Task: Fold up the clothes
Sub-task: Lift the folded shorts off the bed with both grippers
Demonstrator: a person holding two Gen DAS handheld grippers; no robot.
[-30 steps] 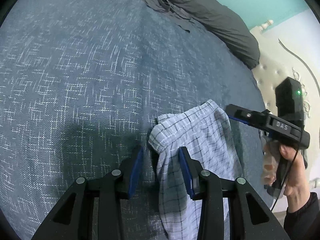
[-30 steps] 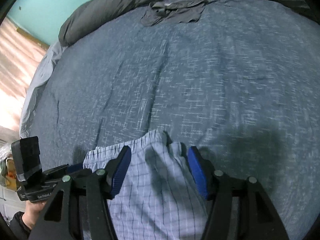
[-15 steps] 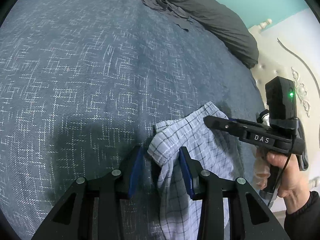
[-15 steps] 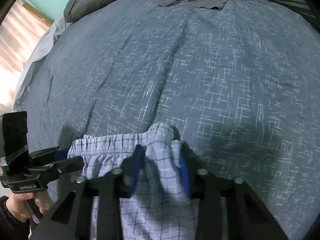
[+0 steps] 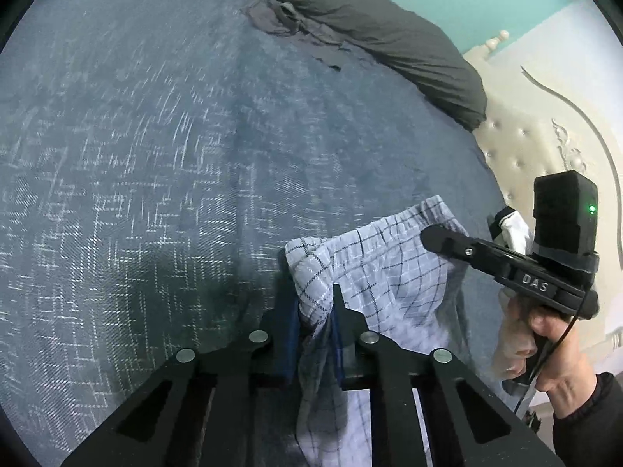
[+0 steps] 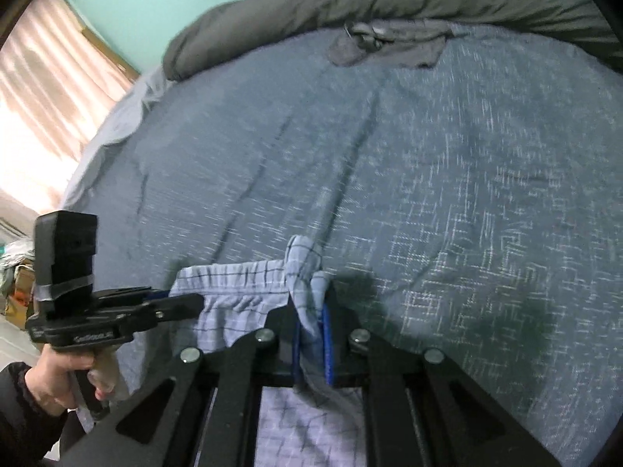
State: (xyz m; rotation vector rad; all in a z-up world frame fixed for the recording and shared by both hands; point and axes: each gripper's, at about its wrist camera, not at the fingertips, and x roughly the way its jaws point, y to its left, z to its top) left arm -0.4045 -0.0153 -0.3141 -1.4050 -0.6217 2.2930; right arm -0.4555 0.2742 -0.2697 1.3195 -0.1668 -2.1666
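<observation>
Room: a teal wall is being shown behind the bed, with a lit curtain at one side and a cream tufted headboard at the other.
Surface: a blue-grey patterned bedspread is being used as the work surface – a dark grey duvet is lying bunched along its far edge.
Grey garment: is lying crumpled against the duvet, well apart from the grippers.
Checked shorts: are being held up at the near edge of the bedspread, stretched between both grippers.
Left gripper: its jaws have just been closing – a bunched corner of the shorts is being pinched.
Right gripper: its jaws have just been closing and the other corner is being clamped.
</observation>
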